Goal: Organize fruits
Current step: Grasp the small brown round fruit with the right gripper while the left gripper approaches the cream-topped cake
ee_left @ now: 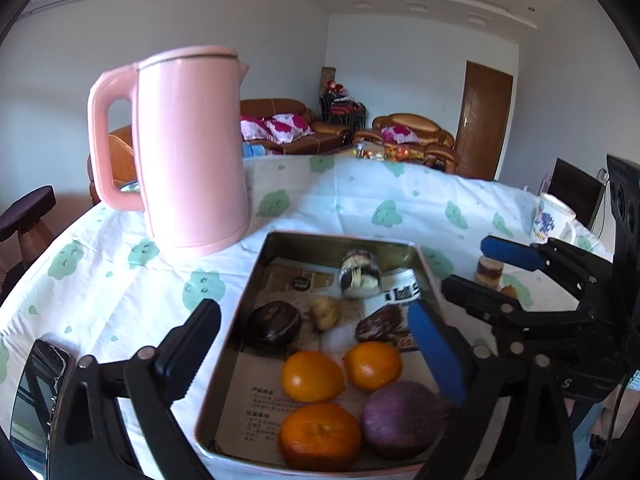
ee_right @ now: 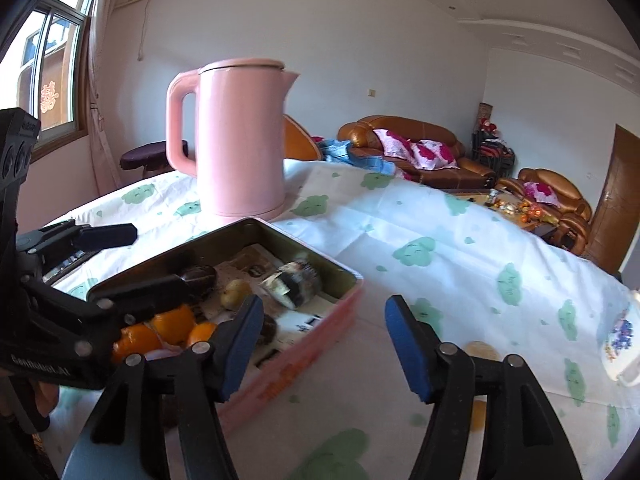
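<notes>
A pink-sided metal tin (ee_left: 240, 320) (ee_right: 320, 344) lined with printed paper holds three oranges (ee_left: 312, 376) (ee_right: 172, 324), a purple fruit (ee_left: 400, 420), a dark round fruit (ee_left: 276, 322), a small yellowish fruit (ee_left: 325, 312) (ee_right: 236, 293), a brown wrapped piece (ee_left: 380, 322) and a blurred black-and-white wrapped item (ee_left: 360, 274) (ee_right: 294, 282) that looks in motion. My left gripper (ee_left: 316, 344) is open over the tin's near end, empty. My right gripper (ee_right: 324, 344) is open and empty at the tin's right side; it also shows in the left wrist view (ee_left: 464, 280).
A tall pink kettle (ee_left: 188, 148) (ee_right: 240, 136) stands just behind the tin. A white floral mug (ee_left: 554, 216) (ee_right: 622, 344) sits at the right. A small jar (ee_left: 490, 272) and a small orange piece (ee_left: 509, 291) lie right of the tin. A phone (ee_left: 36, 392) lies at left.
</notes>
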Tool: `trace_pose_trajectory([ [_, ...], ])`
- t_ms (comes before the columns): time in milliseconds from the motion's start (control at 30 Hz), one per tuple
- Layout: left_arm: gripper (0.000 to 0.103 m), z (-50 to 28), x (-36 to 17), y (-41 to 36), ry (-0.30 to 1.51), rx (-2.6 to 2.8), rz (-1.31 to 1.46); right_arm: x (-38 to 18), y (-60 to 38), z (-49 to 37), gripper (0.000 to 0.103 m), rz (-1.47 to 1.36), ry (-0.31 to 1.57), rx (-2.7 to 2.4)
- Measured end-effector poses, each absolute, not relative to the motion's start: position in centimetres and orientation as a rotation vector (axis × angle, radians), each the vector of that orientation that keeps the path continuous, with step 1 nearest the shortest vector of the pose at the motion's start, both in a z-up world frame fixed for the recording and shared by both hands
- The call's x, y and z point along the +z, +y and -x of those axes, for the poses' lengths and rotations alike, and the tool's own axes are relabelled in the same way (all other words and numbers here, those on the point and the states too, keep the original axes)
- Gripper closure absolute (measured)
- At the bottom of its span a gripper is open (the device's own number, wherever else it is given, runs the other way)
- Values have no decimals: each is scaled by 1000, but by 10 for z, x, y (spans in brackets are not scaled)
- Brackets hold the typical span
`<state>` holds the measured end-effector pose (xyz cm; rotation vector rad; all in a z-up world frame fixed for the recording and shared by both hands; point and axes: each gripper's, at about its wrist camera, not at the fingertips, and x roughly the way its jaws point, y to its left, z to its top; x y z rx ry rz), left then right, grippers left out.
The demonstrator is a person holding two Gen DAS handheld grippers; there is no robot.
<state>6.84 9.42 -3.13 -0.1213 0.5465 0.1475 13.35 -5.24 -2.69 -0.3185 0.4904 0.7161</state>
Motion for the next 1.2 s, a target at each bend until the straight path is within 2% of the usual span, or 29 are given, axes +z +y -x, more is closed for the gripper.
trace_pose_trajectory([
  [367,0,-86,-25,30,524,45,57,-27,-162,-179,38,213,569,460],
  [700,0,-104,-28,-5,542,19,-11,-53,-156,-192,39,209,731,551],
  [767,0,-107,-27,-7,543,21,-14,-58,-151,-194,44,215,760,566],
  [833,0,-109,-26,-9,544,23,-19,-65,-147,-199,59,232,796,561],
  [933,0,-114,-25,-12,548,17,-21,-73,-144,-203,74,237,845,579],
  [1200,0,-127,-23,-31,568,-13,-44,-64,-164,-200,74,210,789,517],
])
